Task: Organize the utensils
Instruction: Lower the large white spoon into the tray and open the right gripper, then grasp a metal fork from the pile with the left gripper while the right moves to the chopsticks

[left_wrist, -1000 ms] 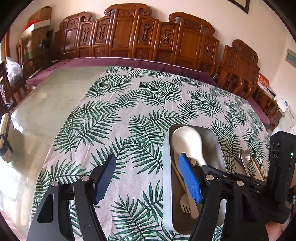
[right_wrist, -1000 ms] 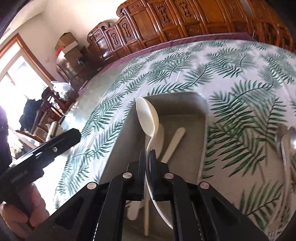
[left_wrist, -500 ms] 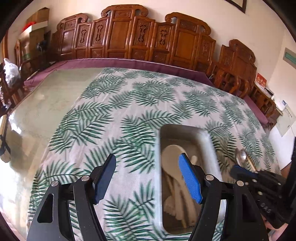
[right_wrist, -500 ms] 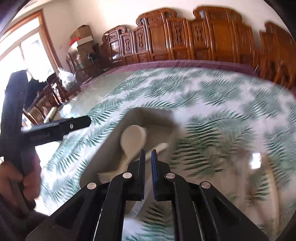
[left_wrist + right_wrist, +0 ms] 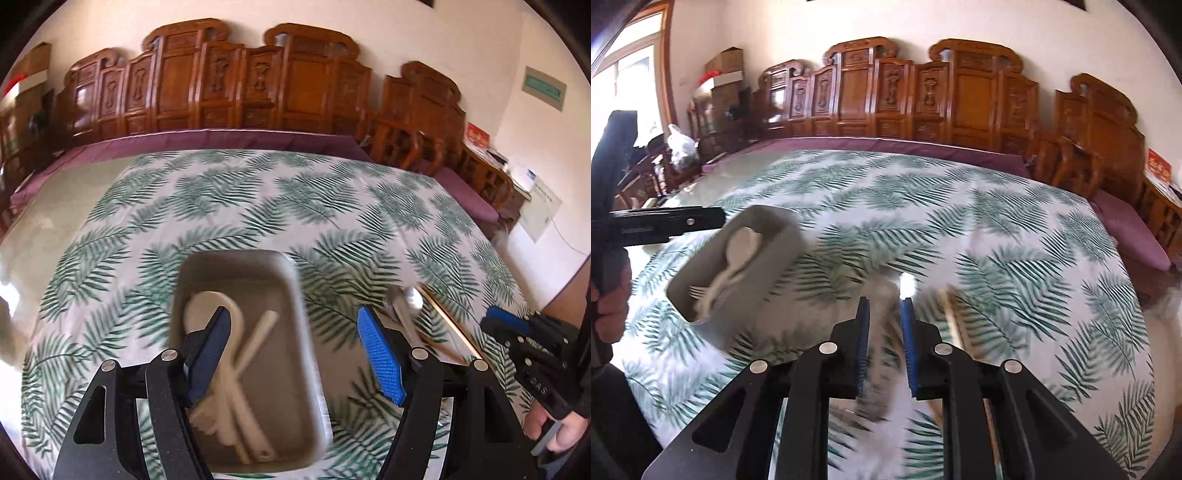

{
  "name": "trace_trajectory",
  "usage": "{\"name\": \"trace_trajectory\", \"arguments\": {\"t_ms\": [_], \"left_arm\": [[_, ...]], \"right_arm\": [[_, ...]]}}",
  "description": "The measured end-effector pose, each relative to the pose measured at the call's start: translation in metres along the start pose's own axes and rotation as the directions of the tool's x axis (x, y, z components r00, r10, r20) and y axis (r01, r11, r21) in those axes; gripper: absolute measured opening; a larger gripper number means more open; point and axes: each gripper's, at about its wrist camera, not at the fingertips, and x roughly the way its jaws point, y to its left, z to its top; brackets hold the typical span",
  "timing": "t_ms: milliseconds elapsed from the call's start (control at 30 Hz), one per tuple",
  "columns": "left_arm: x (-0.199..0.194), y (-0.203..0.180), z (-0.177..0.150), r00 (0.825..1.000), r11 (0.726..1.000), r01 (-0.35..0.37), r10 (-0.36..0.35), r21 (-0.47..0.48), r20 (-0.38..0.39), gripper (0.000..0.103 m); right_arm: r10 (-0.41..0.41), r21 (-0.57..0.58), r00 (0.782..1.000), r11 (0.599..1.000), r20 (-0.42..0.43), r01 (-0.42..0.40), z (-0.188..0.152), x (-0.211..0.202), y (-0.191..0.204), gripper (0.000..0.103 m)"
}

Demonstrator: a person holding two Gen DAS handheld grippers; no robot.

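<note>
Right gripper [image 5: 884, 325] low over the leaf-print tablecloth [image 5: 1015, 229], blue pads parted a little, nothing pinched. Directly ahead and partly between those pads: the metal spoons [image 5: 882, 295], blurred, bowls at the far end, handles running back toward the near edge, so long axis roughly in line with the fingers. Just right of the spoons, the chopsticks [image 5: 951, 314], lying along much the same near-to-far line, close beside but seemingly not touching; too smeared to be sure. Probably a straight drop and squeeze across the handles next, with a real chance of catching the chopsticks along with them.

Left gripper [image 5: 293, 350] spread wide, empty, hovering over the grey tray [image 5: 236, 258]. Inside the tray: a white ladle-like spoon [image 5: 207, 306], a pale flat stick [image 5: 264, 325] and a pale fork [image 5: 698, 292], all heaped toward the near left. Far right part of the tray floor bare, likely room for more.

From the left wrist view, metal spoons [image 5: 400, 306] to the right of the tray, well nearer the right gripper [image 5: 517, 328] than the left. Tray then to the left and slightly far of the pickup spot; cloth between them bare, so an unobstructed sideways carry. Table edge with its purple border [image 5: 886, 146] far off, carved wooden chairs [image 5: 960, 96] beyond, no crowding
</note>
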Motion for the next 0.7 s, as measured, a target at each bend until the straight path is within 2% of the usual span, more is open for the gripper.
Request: {"name": "trace_trajectory", "arguments": {"t_ms": [100, 267, 433, 700], "left_arm": [[0.007, -0.017, -0.004, 1.0, 0.999, 0.009, -0.008, 0.031, -0.013, 0.068], [0.02, -0.042, -0.016, 0.998, 0.998, 0.044, -0.042, 0.049, -0.049, 0.068], [0.033, -0.067, -0.029, 0.994, 0.994, 0.074, -0.067, 0.078, -0.083, 0.068], [0.057, -0.104, -0.051, 0.988, 0.983, 0.094, -0.073, 0.155, -0.14, 0.068]], "right_arm": [[-0.003, 0.037, 1.0, 0.999, -0.009, 0.003, -0.012, 0.006, -0.012, 0.021], [0.001, 0.034, 0.998, 0.999, -0.056, 0.001, -0.025, 0.021, -0.022, 0.021], [-0.026, 0.01, 0.995, 1.0, -0.095, 0.027, -0.035, 0.027, -0.032, 0.034], [-0.035, 0.036, 0.994, 0.999, -0.101, 0.038, -0.037, 0.026, -0.061, 0.034]]}}
